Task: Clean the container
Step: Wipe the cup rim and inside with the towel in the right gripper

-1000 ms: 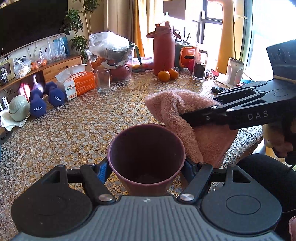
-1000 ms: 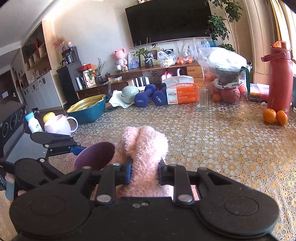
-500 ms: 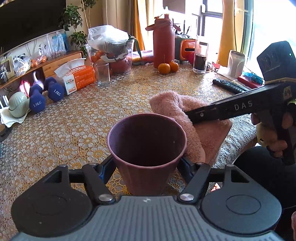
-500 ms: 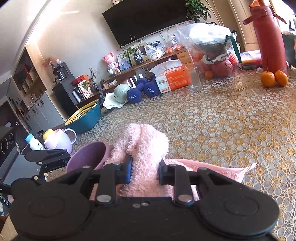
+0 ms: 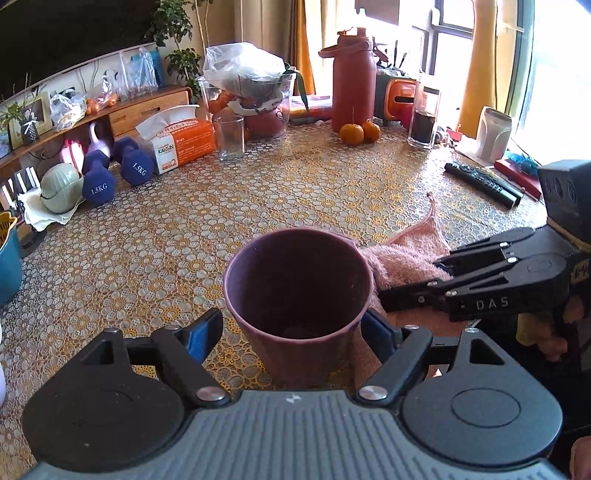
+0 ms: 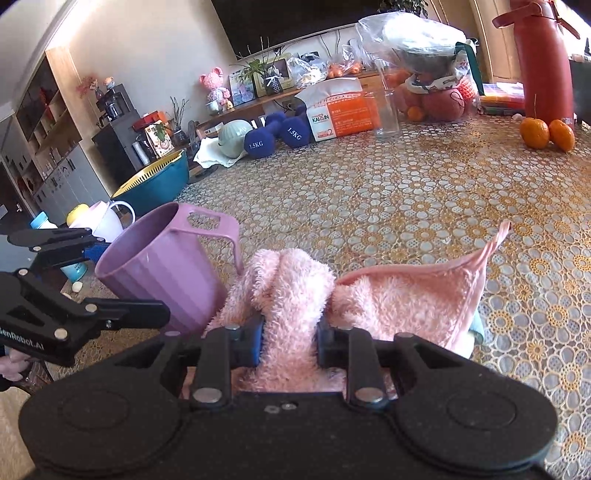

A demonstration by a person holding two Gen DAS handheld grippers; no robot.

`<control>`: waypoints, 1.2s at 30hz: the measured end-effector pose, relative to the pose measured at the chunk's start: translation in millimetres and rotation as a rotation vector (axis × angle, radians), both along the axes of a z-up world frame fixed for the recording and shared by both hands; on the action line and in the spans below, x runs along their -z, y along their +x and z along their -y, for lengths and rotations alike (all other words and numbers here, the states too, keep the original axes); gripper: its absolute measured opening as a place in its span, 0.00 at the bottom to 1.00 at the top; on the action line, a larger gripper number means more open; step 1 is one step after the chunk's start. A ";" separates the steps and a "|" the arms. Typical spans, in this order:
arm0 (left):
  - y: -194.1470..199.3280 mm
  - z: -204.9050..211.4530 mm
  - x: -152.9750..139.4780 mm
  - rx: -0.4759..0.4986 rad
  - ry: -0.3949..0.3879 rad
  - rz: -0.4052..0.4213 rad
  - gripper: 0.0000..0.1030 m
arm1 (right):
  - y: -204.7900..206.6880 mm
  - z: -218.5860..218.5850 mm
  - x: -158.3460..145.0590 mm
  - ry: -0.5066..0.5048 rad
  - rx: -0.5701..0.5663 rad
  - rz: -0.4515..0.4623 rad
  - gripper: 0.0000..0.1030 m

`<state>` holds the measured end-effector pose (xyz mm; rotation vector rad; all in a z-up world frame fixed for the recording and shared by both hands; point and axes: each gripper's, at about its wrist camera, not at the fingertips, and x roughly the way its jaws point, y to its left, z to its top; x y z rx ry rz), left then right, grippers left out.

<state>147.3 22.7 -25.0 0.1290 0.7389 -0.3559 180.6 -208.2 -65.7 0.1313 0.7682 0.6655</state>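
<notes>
The left gripper (image 5: 291,328) is sitting spread around the purple ribbed plastic cup (image 5: 297,291) on the patterned table (image 5: 258,192), blue pads (image 5: 201,334) apparently clear of it. The right gripper (image 6: 290,341) is clamping a fluffy pink cloth (image 6: 291,291) beside the cup. Unheld, the cup risks tipping under any wiping push.

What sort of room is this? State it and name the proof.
Most likely a home living room with a dining table. A wall-mounted television hangs above a long wooden cabinet, and the patterned tablecloth holds household clutter: a tissue box, oranges and dumbbells.
</notes>
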 end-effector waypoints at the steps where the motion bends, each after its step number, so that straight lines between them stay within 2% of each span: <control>1: 1.6 1.8 -1.4 -0.020 -0.003 -0.002 0.83 | -2.0 2.0 0.2 0.001 -0.002 0.000 0.24; 5: 10.5 13.6 -2.5 -0.108 0.011 -0.027 0.83 | -6.2 7.8 2.1 0.010 0.005 -0.005 0.24; 10: 22.0 29.6 2.5 -0.221 0.073 -0.053 0.83 | -6.8 7.2 2.4 0.010 0.006 0.000 0.24; 15: 22.3 35.9 6.1 -0.258 0.097 -0.059 0.80 | -6.8 7.7 4.0 0.017 0.008 0.002 0.24; 16: 21.3 35.7 6.2 -0.253 0.083 -0.063 0.74 | -6.9 8.0 4.4 0.019 0.008 0.002 0.24; 17: 20.9 35.8 6.2 -0.254 0.075 -0.067 0.73 | -7.0 8.4 4.7 0.020 0.009 0.003 0.24; 21: 15.6 39.1 6.9 -0.228 0.095 -0.042 0.72 | -7.1 11.6 2.9 0.029 0.019 0.010 0.24; 25: 7.8 36.5 8.3 -0.141 0.103 -0.012 0.72 | -3.2 21.2 -5.4 0.048 0.038 0.023 0.24; 31: -1.8 34.5 10.6 -0.023 0.110 0.040 0.72 | 11.9 29.1 -42.0 0.119 0.022 0.082 0.23; 34: -4.3 34.7 11.8 -0.004 0.119 0.065 0.72 | 19.2 18.2 -60.0 0.117 -0.017 0.117 0.23; 36: -5.3 33.8 13.3 0.004 0.130 0.079 0.72 | 26.4 7.3 -61.5 0.092 -0.048 0.116 0.23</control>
